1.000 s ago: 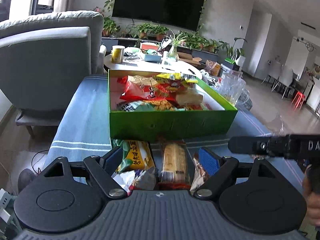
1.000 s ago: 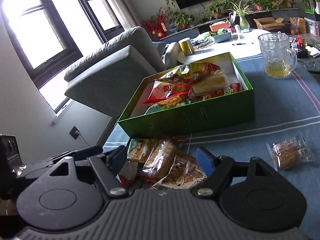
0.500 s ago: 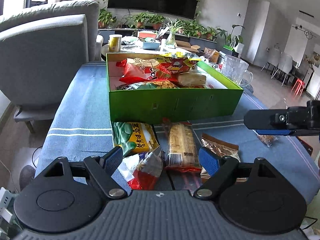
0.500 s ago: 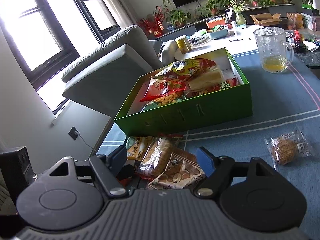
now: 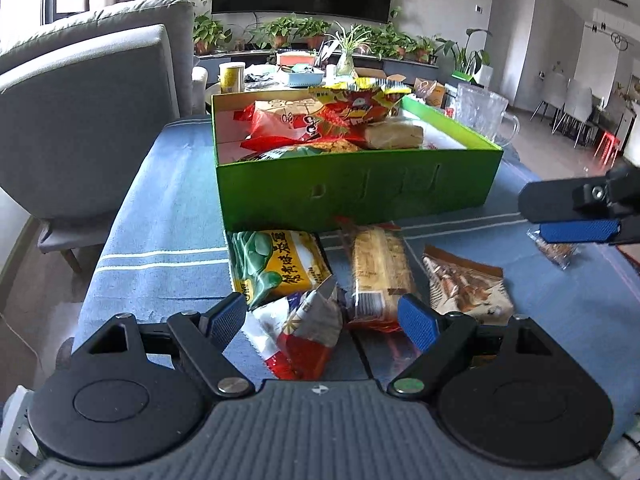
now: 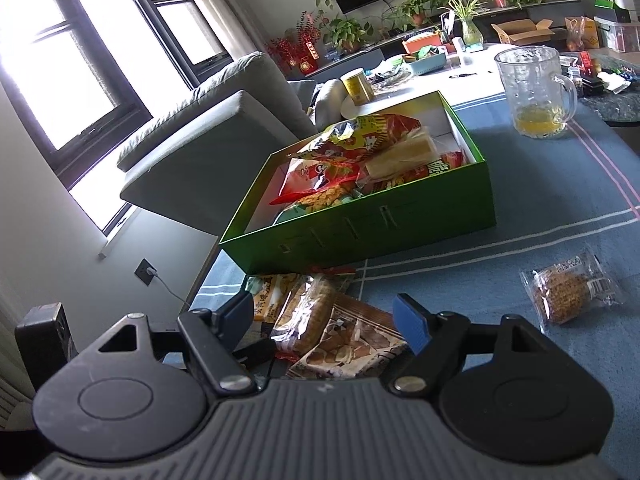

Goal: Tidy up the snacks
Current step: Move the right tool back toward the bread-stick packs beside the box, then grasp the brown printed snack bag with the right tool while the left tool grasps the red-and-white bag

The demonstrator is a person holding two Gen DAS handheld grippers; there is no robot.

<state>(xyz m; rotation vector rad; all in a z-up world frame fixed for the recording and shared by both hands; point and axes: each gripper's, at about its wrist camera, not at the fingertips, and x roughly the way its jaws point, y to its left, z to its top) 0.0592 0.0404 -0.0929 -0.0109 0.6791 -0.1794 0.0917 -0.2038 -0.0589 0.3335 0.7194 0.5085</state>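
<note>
Step in hand: the left gripper (image 5: 322, 316) hangs over the loose packets in front of the green box (image 5: 360, 188); judged from this, the next pick is the red and silver packet (image 5: 304, 336) that lies between its blue pads.
How to do it well: the person should lower the gripper until both pads reach past the crinkled top edge, then close on the body of the packet, not on the thin seal, which may slip out.
Care: the green and yellow packet (image 5: 276, 266) lies at 11 o'clock from the target and touches it; the long biscuit packet (image 5: 378, 274) lies at 1 o'clock, just beside. A wide closing could catch one of them.
Where to place: the box stands at 12 o'clock, already rather full; free floor shows along its left wall.
Left tongs: released, jaws wide, the pads press on nothing.
Right tongs: the right gripper (image 6: 324, 322) is also released, less wide, above the brown packet (image 6: 352, 344); it holds nothing.
Left over: a round cake packet (image 6: 570, 294) lies apart, at 3 o'clock.
</note>
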